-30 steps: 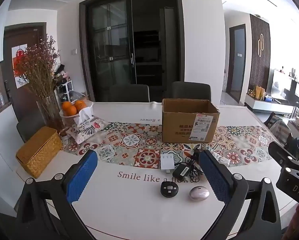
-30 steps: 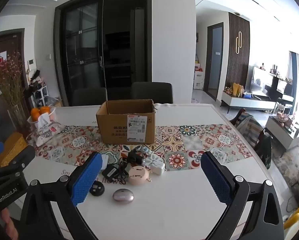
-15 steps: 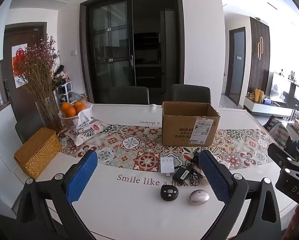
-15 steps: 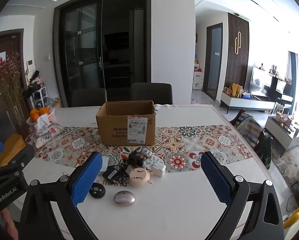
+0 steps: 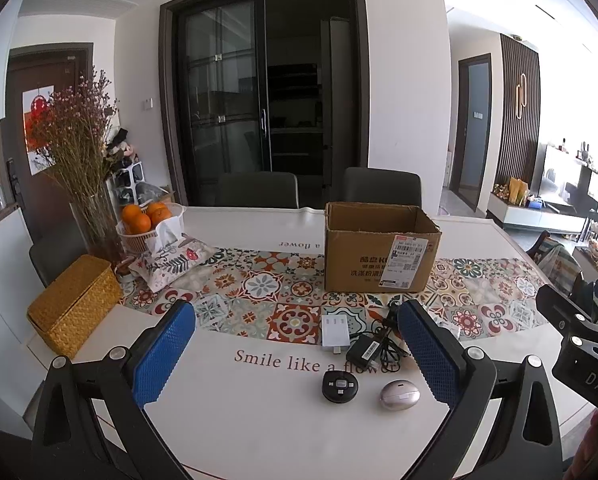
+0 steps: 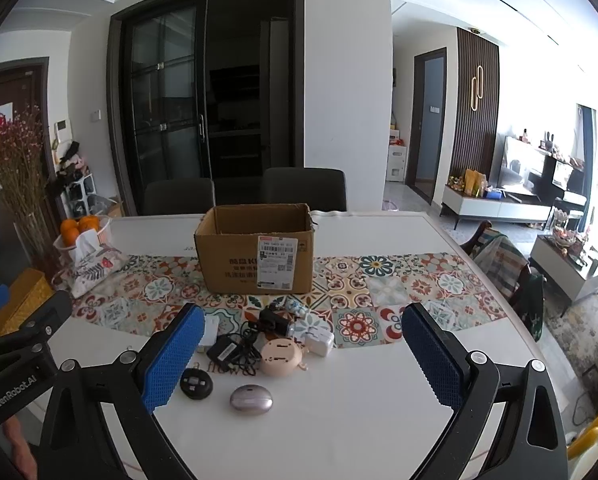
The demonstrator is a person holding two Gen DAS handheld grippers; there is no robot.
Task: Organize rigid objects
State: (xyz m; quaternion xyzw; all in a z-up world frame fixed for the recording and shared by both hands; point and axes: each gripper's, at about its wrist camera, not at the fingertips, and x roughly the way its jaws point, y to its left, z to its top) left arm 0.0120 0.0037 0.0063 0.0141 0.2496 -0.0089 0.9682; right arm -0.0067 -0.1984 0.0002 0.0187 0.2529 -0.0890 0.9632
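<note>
Grippers [image 5: 299, 356] [image 6: 303, 356] spread wide, empty, above bare near table edge [image 6: 339, 432]

We see a white table [image 6: 359, 420] crossed by a runner [image 6: 379, 292] of floral tiles in red, teal and cream; a plain brown cardboard box [image 6: 235, 272] with a white label; blue, dimpled pads [image 5: 163, 354] on black gripper fingers; a black round remote [image 5: 339, 386]; a silver oval case [image 5: 399, 395]; a pale pink round device [image 6: 281, 356]; orange fruit [image 5: 141, 216]; a golden woven basket [image 5: 75, 304].
</note>
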